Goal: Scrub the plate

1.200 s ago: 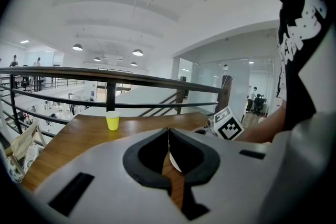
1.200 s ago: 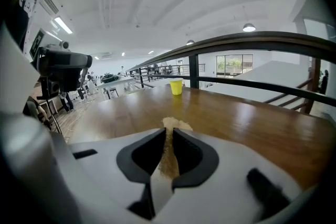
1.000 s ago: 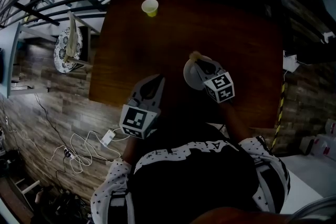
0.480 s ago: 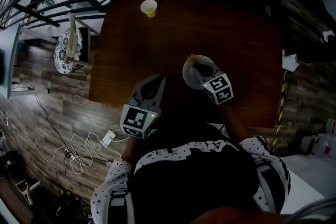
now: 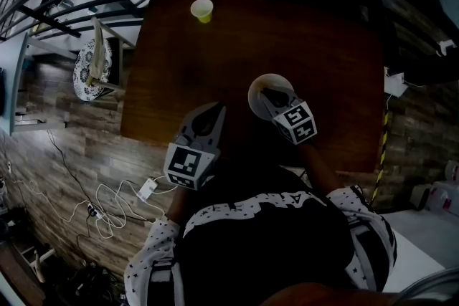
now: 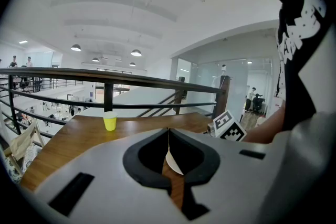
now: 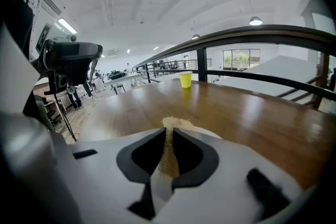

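Note:
A white plate [image 5: 259, 86] lies on the brown wooden table [image 5: 323, 46], right of the middle. My right gripper [image 5: 269, 94] is over the plate, shut on a tan sponge [image 7: 176, 123] whose end sticks out past the jaws onto the plate [image 7: 212, 135]. My left gripper [image 5: 214, 111] hovers at the table's near edge, left of the plate and apart from it. In the left gripper view the jaws [image 6: 168, 132] are shut with nothing between them, and a slice of the plate [image 6: 173, 162] shows through the opening.
A yellow cup [image 5: 201, 9] stands near the table's far edge, also seen as the cup [image 6: 109, 120] and the cup [image 7: 185, 80]. A dark railing [image 6: 105, 78] runs beyond the table. A white chair [image 5: 93, 64] and cables [image 5: 107, 208] are on the floor to the left.
My right gripper has drawn the sponge back from the plate's far rim toward its middle. The left gripper has stayed still.

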